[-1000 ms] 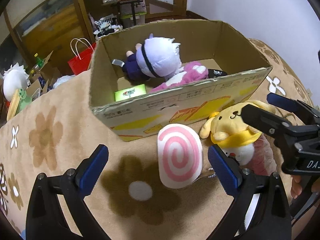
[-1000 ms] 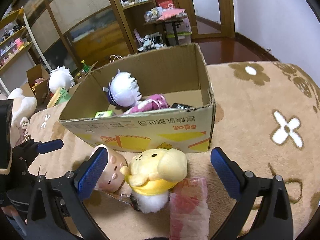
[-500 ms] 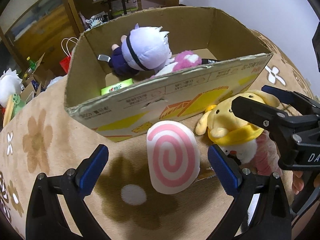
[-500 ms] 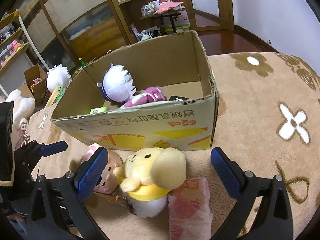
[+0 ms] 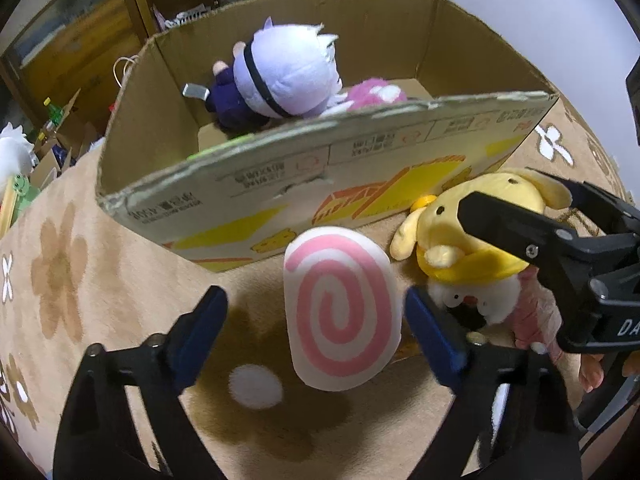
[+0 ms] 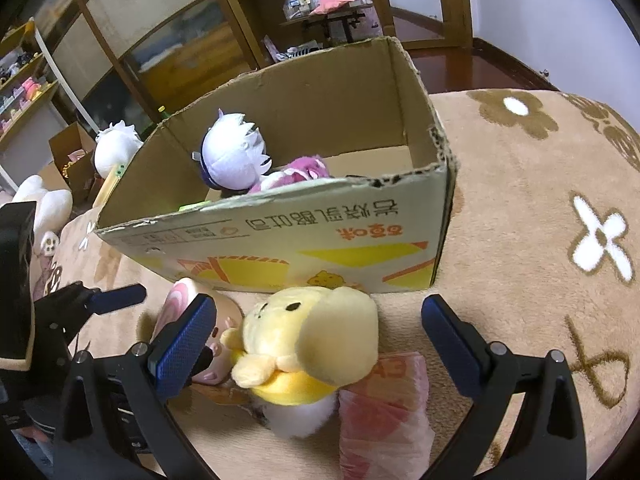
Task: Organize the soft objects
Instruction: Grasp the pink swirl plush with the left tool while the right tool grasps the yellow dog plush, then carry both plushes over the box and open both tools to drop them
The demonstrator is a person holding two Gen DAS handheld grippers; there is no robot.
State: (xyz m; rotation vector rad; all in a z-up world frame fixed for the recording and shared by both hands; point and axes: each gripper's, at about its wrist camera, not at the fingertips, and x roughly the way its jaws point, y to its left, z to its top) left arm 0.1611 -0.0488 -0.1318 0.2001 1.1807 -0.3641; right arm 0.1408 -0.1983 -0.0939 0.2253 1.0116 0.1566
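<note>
Left gripper (image 5: 312, 334) jaws spread, straddling the pink-swirl plush (image 5: 342, 312); right gripper (image 6: 320, 338) jaws spread, bracketing the yellow dog plush (image 6: 312, 344) beside the cardboard box (image 6: 280, 240).

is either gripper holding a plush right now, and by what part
Nothing is held. Left gripper is open around the pink swirl plush; right gripper is open around the yellow dog plush.

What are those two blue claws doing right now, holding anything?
Left gripper: open, empty, jaws either side of the pink swirl plush.
Right gripper: open, empty, jaws straddling the yellow dog plush.
</note>
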